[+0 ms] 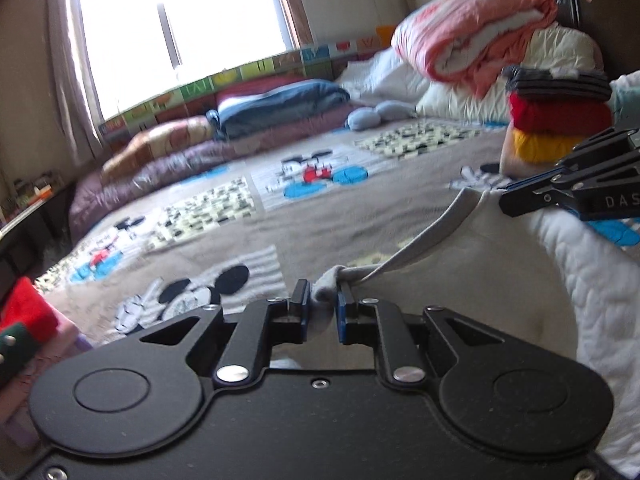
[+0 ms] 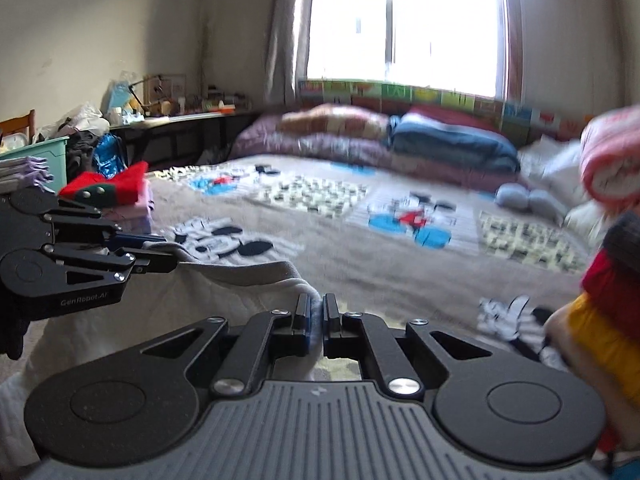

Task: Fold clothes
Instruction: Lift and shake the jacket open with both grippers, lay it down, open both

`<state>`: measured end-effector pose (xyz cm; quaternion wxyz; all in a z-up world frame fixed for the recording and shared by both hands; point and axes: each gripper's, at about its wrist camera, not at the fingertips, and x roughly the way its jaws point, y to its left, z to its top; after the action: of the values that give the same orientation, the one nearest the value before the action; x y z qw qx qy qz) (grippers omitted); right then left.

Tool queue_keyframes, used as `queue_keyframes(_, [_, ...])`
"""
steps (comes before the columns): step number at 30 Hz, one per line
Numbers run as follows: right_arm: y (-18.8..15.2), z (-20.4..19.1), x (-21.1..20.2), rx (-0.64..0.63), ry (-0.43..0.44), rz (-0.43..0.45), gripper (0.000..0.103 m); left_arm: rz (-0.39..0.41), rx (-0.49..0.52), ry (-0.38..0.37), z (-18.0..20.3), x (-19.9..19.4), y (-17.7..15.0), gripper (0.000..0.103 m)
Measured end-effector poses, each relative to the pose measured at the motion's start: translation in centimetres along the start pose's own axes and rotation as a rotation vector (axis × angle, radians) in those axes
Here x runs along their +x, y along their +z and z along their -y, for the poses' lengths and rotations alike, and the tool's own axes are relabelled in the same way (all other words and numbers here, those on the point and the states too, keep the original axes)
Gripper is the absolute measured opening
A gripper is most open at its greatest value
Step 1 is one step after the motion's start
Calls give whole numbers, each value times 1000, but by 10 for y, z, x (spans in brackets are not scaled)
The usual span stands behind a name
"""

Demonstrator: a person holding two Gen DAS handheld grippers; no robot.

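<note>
A white quilted garment [image 1: 580, 280] with a grey neckband [image 1: 424, 236] hangs stretched between both grippers above the bed. My left gripper [image 1: 324, 308] is shut on its bunched top edge. My right gripper [image 2: 316, 316] is shut on the garment's other top corner [image 2: 256, 276]. The right gripper also shows in the left wrist view [image 1: 508, 196] and the left gripper in the right wrist view [image 2: 168, 252], each clamping the cloth. The garment's lower part is hidden behind the gripper bodies.
A Mickey Mouse bedspread [image 1: 248, 224] covers the bed. A stack of folded clothes, grey, red and yellow [image 1: 560, 120], stands at the right. A red and pink folded pile [image 2: 116, 196] lies at the left. Pillows and blankets [image 1: 472, 28] line the far side under the window.
</note>
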<state>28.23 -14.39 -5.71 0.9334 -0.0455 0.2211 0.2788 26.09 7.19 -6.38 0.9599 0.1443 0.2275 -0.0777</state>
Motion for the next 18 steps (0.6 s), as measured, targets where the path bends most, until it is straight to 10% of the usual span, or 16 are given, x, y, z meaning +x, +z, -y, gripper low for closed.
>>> queue_keyframes(18, [-61,79,127,436,95,-254,7,-264,-31,-100,-12,114,-14,29])
